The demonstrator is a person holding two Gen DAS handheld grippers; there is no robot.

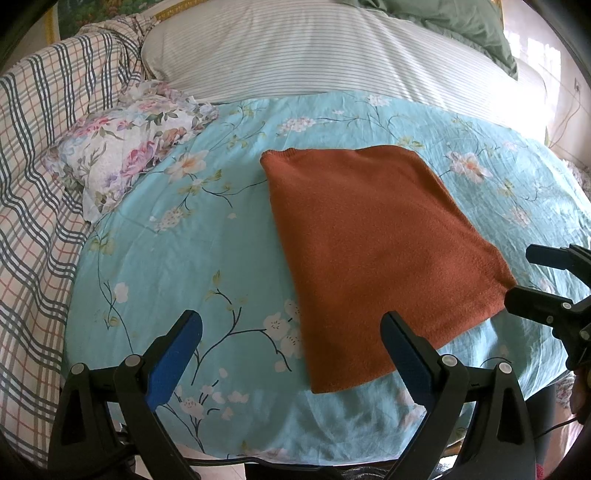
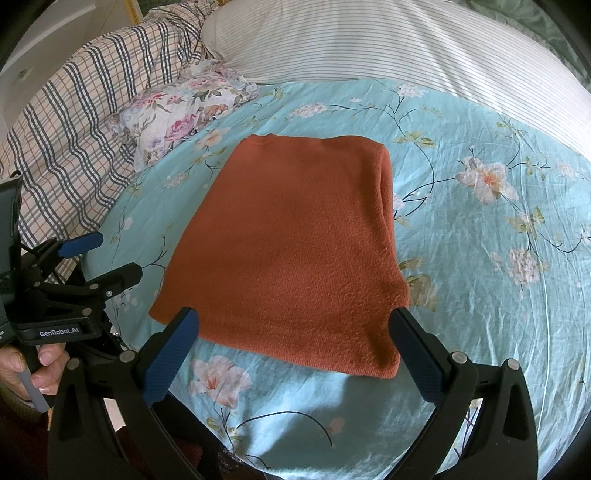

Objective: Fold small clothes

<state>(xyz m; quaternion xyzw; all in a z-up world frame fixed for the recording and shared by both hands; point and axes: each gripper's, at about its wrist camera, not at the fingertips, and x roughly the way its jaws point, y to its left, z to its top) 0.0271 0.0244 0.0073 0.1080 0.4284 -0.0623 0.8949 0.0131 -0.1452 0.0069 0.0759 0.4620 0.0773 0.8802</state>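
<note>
A rust-orange knit garment [image 1: 373,243] lies folded into a flat rectangle on the light blue floral sheet [image 1: 207,236]. It also shows in the right wrist view [image 2: 295,251]. My left gripper [image 1: 291,325] is open and empty, hovering above the garment's near left edge. My right gripper [image 2: 293,321] is open and empty, just above the garment's near edge. The right gripper shows at the right edge of the left wrist view [image 1: 521,273]. The left gripper shows at the left of the right wrist view [image 2: 110,254].
A floral pillow [image 1: 122,151] lies at the back left of the sheet. A plaid blanket [image 1: 40,155] is bunched along the left. A large striped pillow [image 1: 332,48] fills the back, with green bedding [image 1: 450,18] behind it.
</note>
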